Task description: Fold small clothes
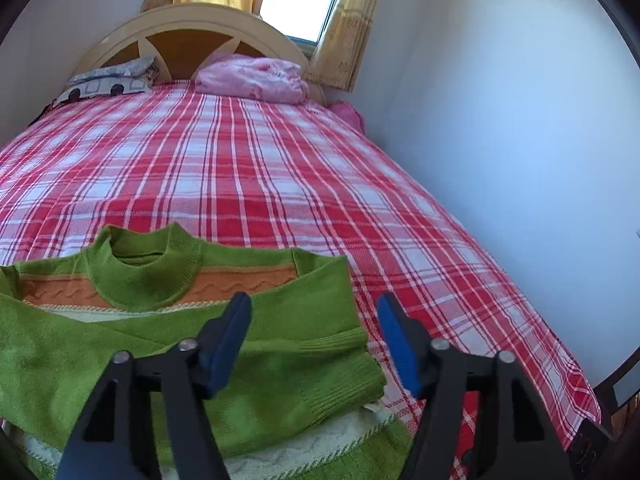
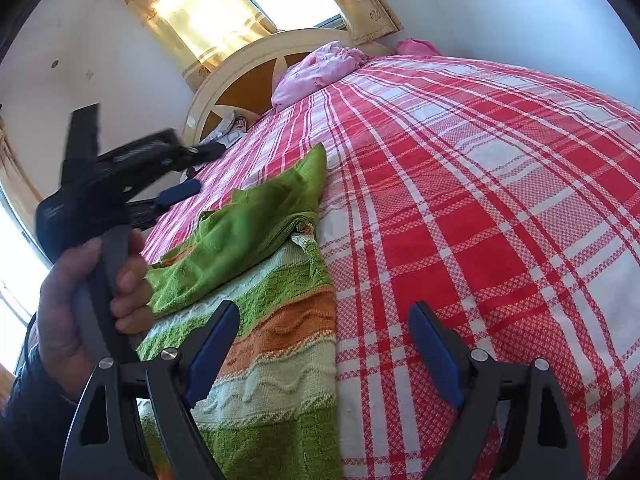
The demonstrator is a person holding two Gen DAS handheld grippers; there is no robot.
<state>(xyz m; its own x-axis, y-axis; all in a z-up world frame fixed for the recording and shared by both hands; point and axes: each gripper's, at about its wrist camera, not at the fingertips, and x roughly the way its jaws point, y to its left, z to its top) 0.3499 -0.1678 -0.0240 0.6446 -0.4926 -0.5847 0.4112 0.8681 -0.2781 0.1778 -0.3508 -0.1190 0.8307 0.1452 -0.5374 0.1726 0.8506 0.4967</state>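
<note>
A small green sweater (image 1: 248, 344) with orange and pale stripes lies on the red plaid bed (image 1: 280, 168), its sleeves folded across the chest. My left gripper (image 1: 314, 308) is open and empty, hovering over the sweater's right sleeve cuff. In the right wrist view the same sweater (image 2: 272, 288) lies lengthwise at the left. My right gripper (image 2: 324, 316) is open and empty above the sweater's hem edge. The left gripper (image 2: 188, 172) also shows there, held in a hand (image 2: 88, 300) above the sweater's far side.
A pink bundle of cloth (image 1: 256, 78) and a patterned pillow (image 1: 108, 82) lie by the wooden headboard (image 1: 188, 36). A white wall (image 1: 500, 140) runs along the bed's right side. A curtained window (image 2: 248, 4) is behind the headboard.
</note>
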